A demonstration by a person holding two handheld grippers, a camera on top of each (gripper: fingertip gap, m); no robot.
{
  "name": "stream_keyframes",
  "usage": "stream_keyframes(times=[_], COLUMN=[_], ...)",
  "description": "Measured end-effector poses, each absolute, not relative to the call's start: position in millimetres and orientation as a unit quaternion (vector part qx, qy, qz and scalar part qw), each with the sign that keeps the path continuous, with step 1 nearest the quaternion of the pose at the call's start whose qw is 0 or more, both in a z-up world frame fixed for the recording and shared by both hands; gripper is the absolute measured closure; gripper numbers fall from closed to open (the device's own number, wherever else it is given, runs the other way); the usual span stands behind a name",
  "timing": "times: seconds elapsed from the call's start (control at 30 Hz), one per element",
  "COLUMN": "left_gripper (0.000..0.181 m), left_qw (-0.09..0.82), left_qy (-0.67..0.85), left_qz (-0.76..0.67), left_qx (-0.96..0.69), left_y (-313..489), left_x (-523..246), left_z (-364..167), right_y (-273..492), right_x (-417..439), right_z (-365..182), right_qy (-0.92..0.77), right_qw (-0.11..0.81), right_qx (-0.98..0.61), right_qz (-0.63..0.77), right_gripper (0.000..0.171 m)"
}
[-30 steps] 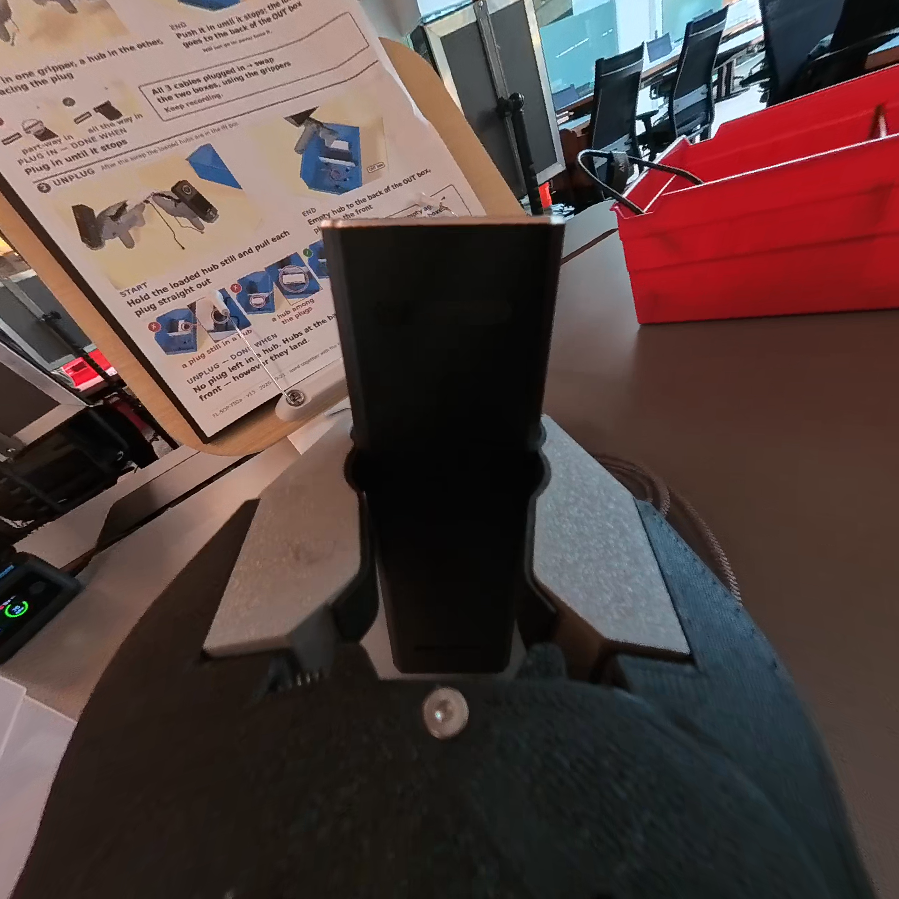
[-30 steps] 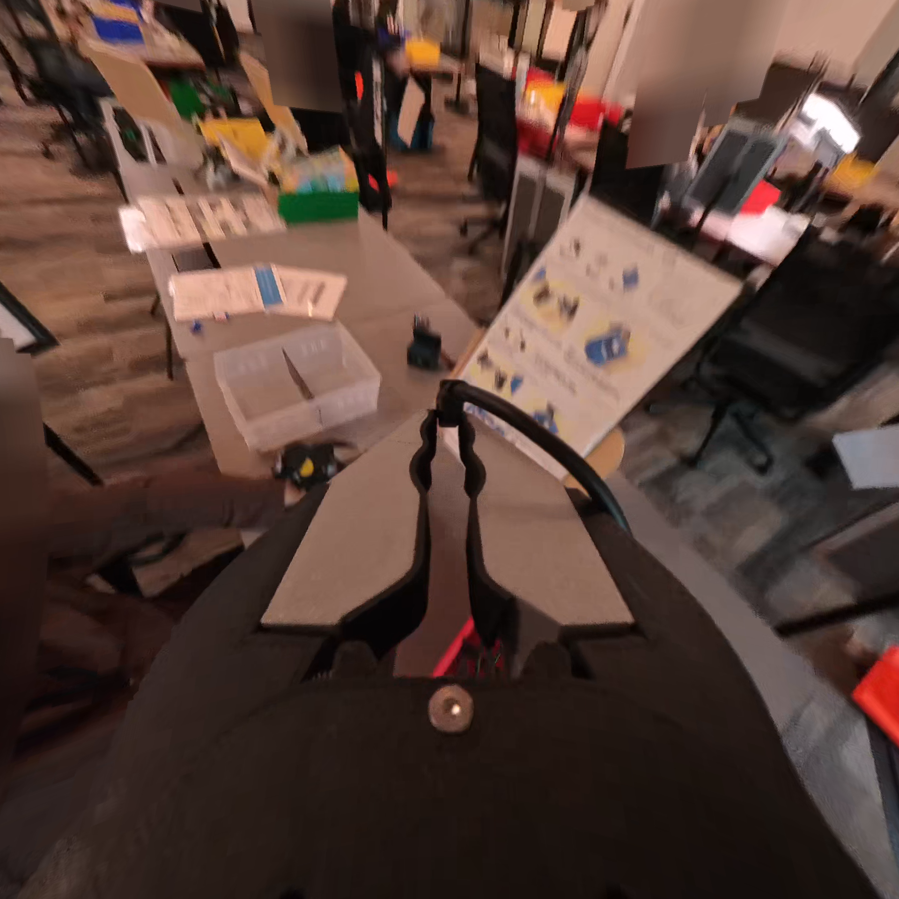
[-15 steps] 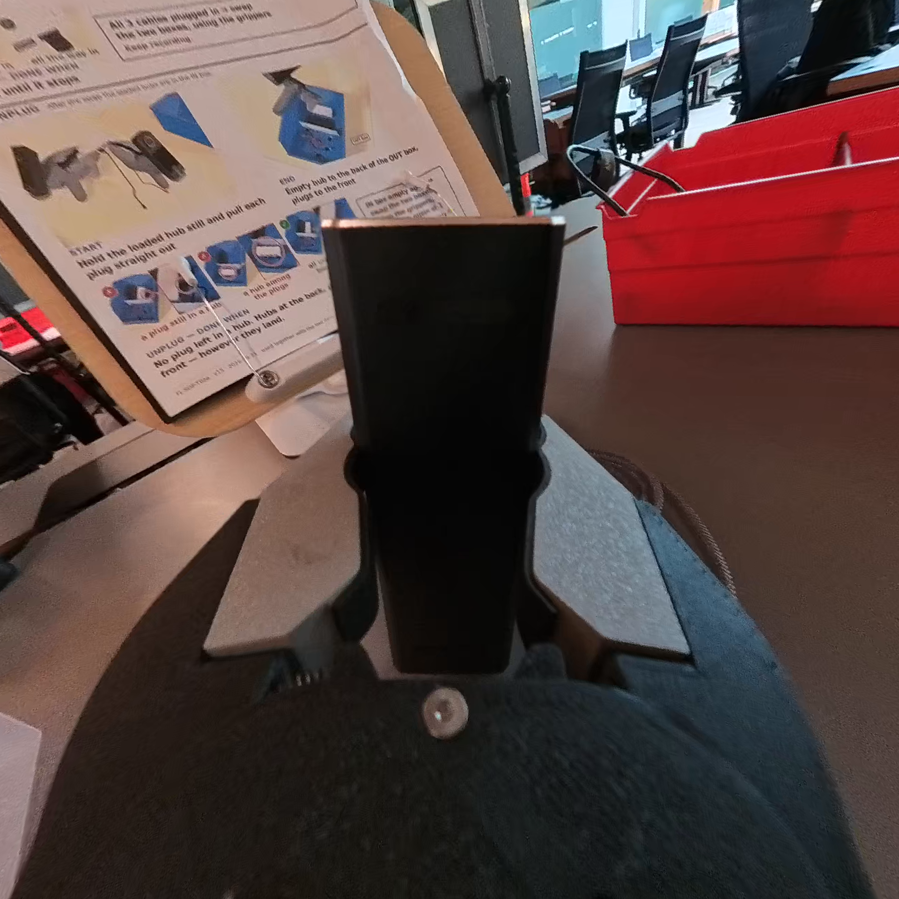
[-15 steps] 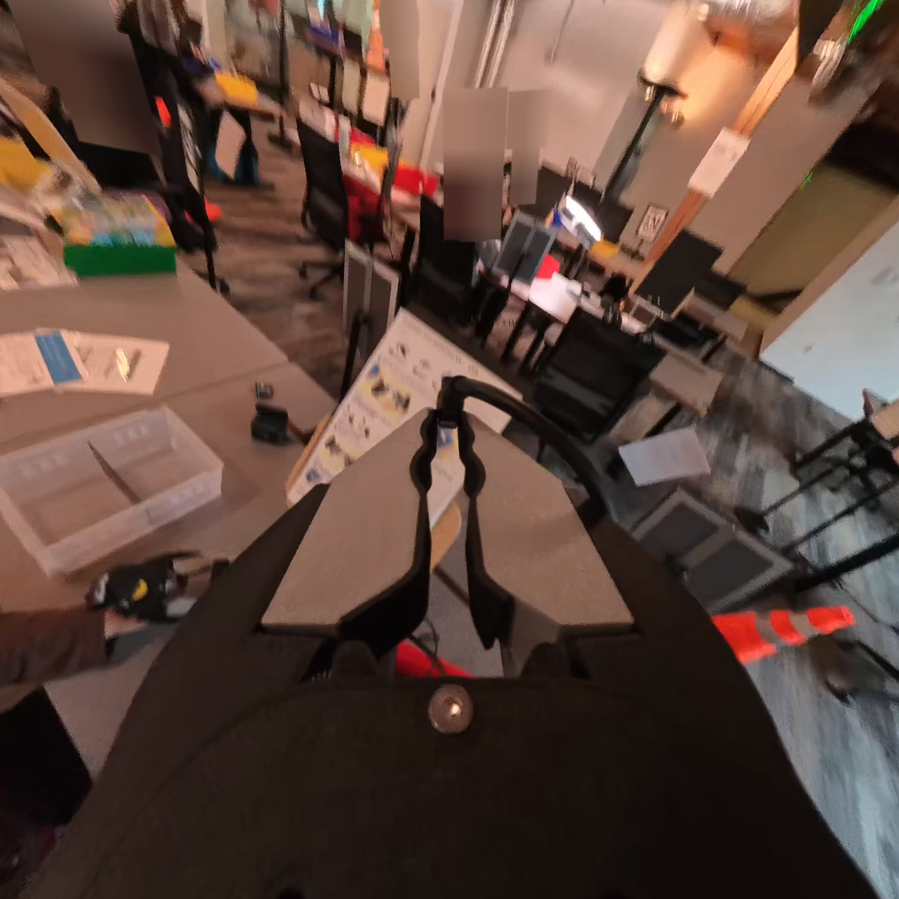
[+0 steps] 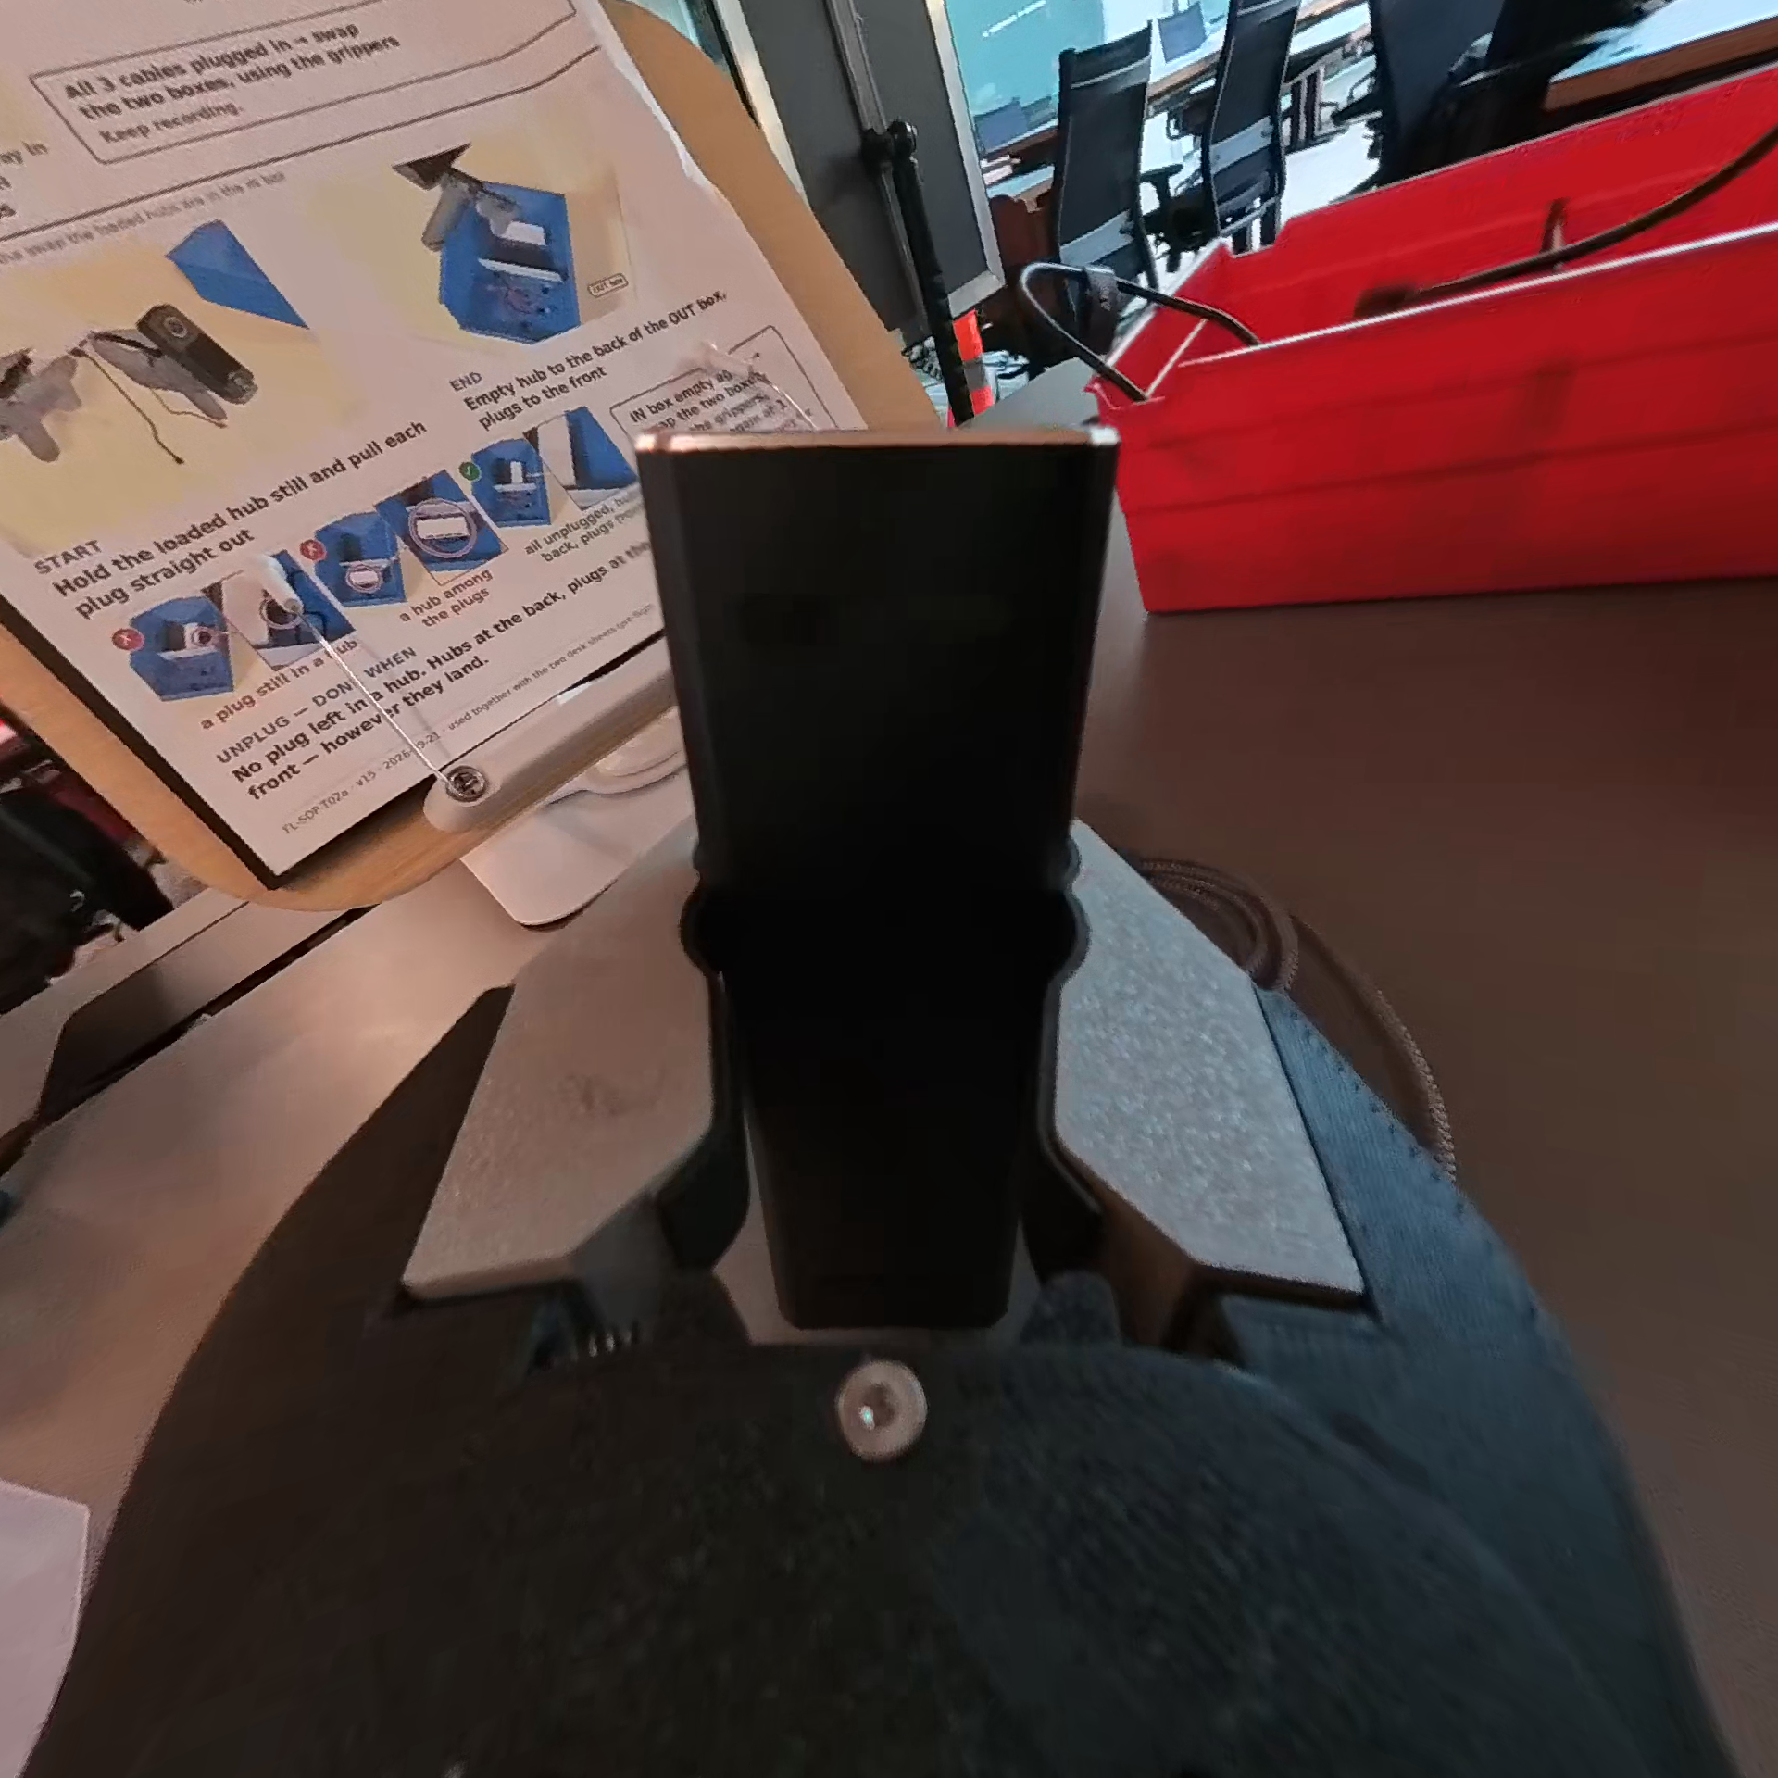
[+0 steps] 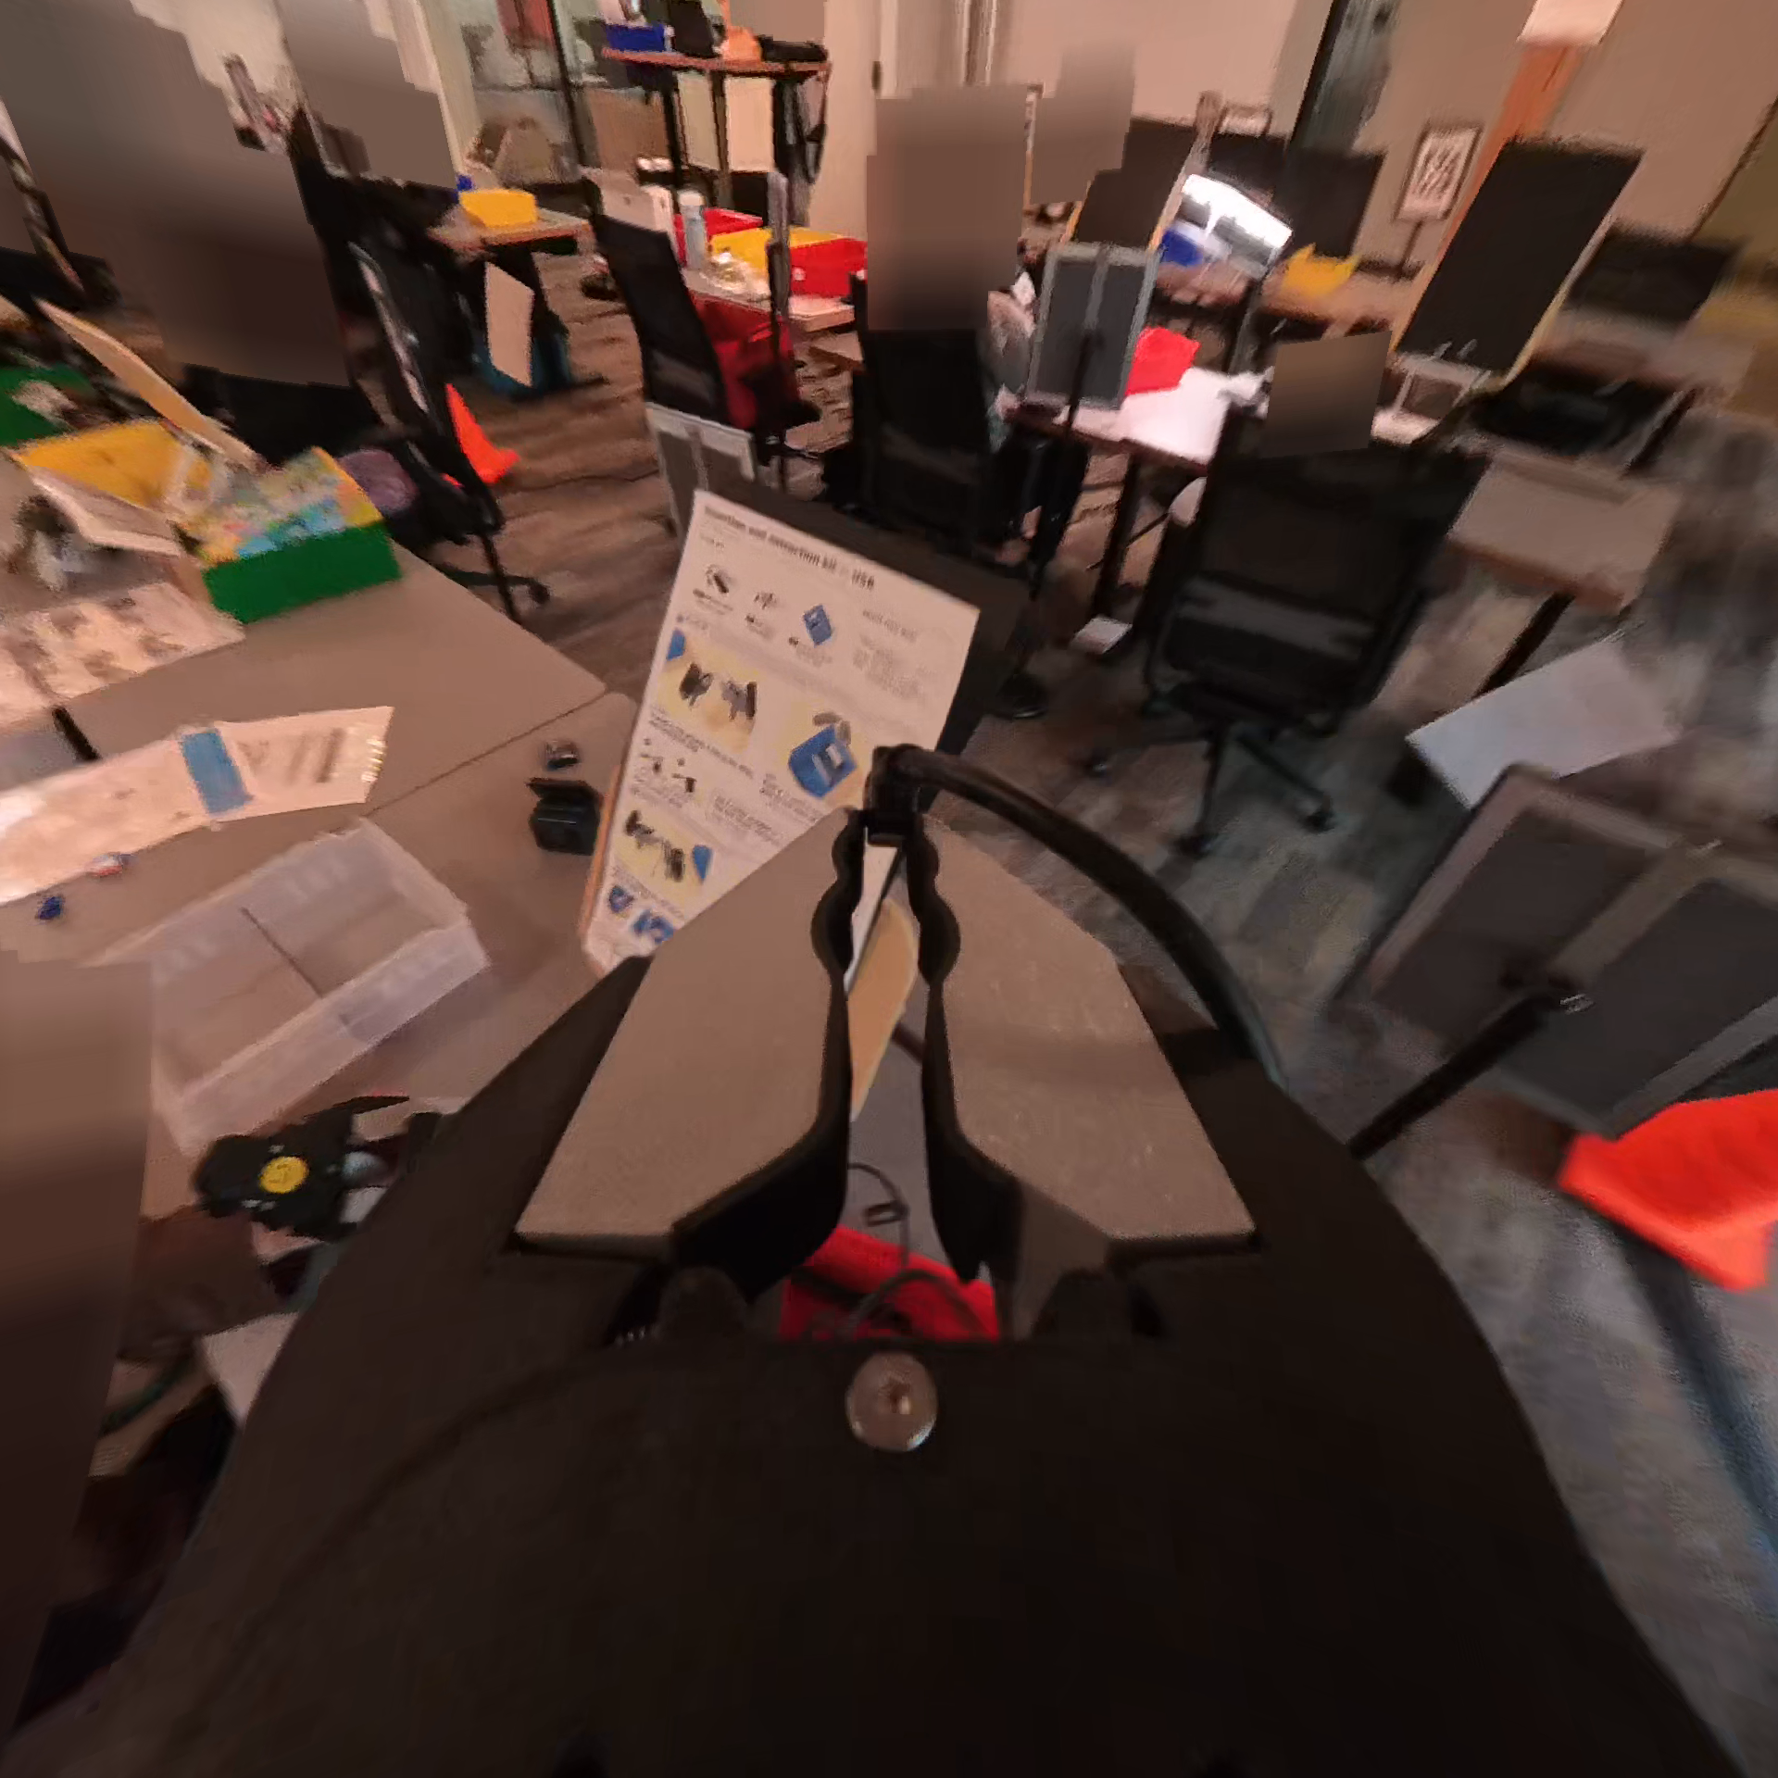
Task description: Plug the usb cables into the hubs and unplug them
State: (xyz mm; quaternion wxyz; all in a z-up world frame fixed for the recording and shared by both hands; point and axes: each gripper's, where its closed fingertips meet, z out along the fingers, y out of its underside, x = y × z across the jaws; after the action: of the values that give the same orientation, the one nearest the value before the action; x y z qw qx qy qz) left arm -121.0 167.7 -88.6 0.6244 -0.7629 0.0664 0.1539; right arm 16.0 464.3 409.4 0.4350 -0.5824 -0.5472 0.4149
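Both claws are holding their parts above the desk.

The left claw (image 5: 880, 866) is clamping a dark hub (image 5: 871, 673), which is standing upright between its fingers over the dark desk (image 5: 1443, 866), near a red bin (image 5: 1491, 462) and an instruction sheet (image 5: 317, 404). The right claw (image 6: 887, 837) is pinching a black cable plug (image 6: 890, 784) at its tips, the cable (image 6: 1106, 885) arching off to the right, raised high over the desk.

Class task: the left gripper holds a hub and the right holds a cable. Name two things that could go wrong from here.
1. The right gripper pinches the cable only at its fingertips, so the plug could twist or slip.
2. The hub, clamped in the left gripper, shows no ports from here, so lining up may go wrong.
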Motion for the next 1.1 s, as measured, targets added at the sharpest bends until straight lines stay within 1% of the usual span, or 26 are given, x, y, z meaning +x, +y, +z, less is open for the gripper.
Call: stream_keyframes(times=[0.1,0.2,0.37,0.57,0.67,0.73,0.9,1.0,1.1], left_gripper=[0.114,0.114,0.114,0.114,0.114,0.114,0.114,0.114,0.114], left_qw=[0.621,0.621,0.622,0.622,0.625,0.627,0.630,0.629,0.630], left_qy=[0.076,0.079,0.074,0.075,0.070,0.066,0.070,0.073,0.070], left_qz=[0.158,0.159,0.156,0.159,0.154,0.150,0.148,0.154,0.154], left_qx=[-0.764,-0.764,-0.764,-0.763,-0.762,-0.762,-0.759,-0.758,-0.758], left_y=[169.1,169.4,169.4,169.1,169.0,168.7,167.9,167.7,167.4], left_x=[-117.6,-116.0,-117.3,-117.5,-118.6,-119.8,-118.0,-117.7,-118.8], left_z=[-90.5,-90.6,-90.4,-90.4,-89.9,-89.8,-87.7,-87.0,-86.6], right_y=[475.1,471.2,436.9,412.1,397.9,386.7,360.7,341.0,324.1], right_x=[23.9,36.1,54.5,58.3,73.6,83.8,97.3,108.3,124.1], right_z=[389.9,391.5,448.6,472.9,510.6,533.3,570.0,598.1,626.7], right_qy=[-0.529,-0.532,-0.527,-0.535,-0.504,-0.492,-0.499,-0.492,-0.470], right_qw=[0.409,0.412,0.460,0.494,0.540,0.555,0.582,0.603,0.653], right_qx=[-0.584,-0.578,-0.525,-0.526,-0.489,-0.472,-0.458,-0.429,-0.385], right_qz=[0.460,0.462,0.484,0.438,0.463,0.477,0.451,0.459,0.451], right_gripper=[0.165,0.165,0.165,0.165,0.166,0.166,0.166,0.166,0.167])
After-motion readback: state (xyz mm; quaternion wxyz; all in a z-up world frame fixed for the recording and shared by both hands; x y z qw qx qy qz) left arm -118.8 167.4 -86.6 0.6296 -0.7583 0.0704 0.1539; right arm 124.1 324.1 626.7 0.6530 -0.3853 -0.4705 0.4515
